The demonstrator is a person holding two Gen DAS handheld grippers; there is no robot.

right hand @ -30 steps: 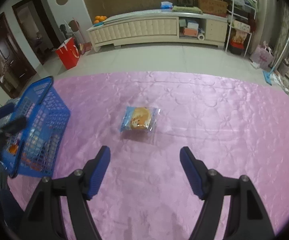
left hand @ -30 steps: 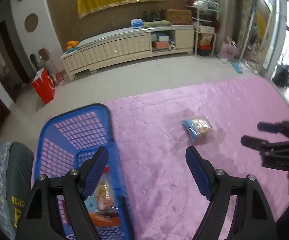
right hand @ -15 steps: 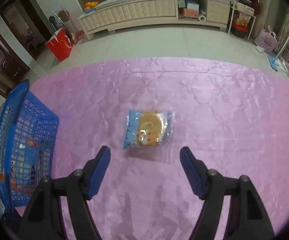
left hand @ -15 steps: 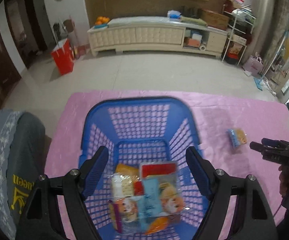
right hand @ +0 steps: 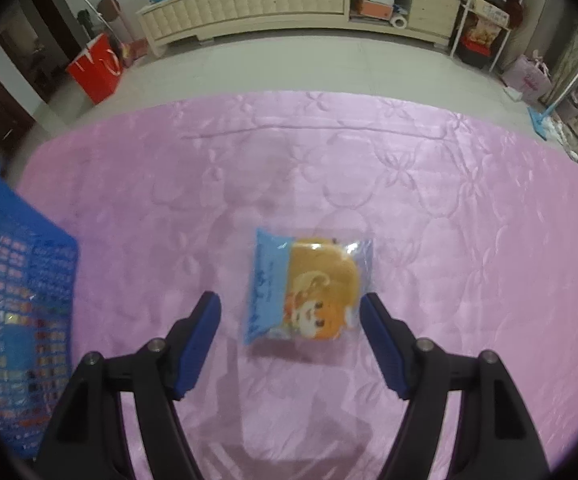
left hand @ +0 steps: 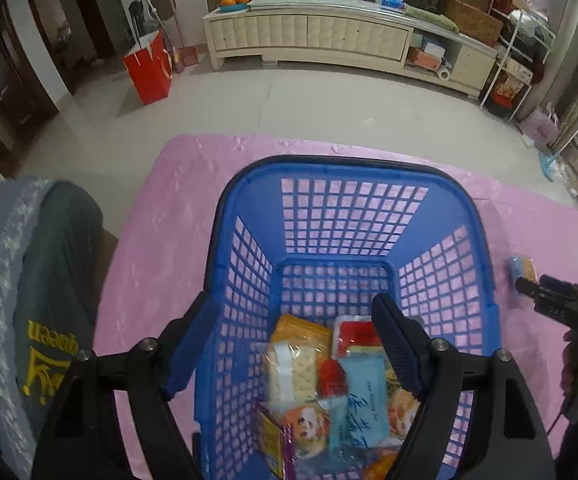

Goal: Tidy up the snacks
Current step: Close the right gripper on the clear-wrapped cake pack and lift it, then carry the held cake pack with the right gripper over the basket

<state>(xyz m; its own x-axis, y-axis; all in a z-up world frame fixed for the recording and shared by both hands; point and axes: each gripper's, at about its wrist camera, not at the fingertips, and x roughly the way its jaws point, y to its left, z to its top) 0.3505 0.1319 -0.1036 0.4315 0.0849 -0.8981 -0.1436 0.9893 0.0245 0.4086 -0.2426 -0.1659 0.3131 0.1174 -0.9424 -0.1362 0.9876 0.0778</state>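
Pink quilted cloth (right hand: 429,184), tiled floor (left hand: 289,96), cream cabinet (left hand: 309,38)

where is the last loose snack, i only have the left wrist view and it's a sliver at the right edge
Observer: The snack packet lies flat on the pink cloth, between the open fingers of the right gripper, which are not yet touching it.
Operator: what kind of packet is it
Observer: Clear wrap with a blue side panel, a round golden bun and a cartoon face.
Operator: where's the basket from there
Observer: The blue basket stands at the far left of the right wrist view, apart from the packet, with bare cloth between them.
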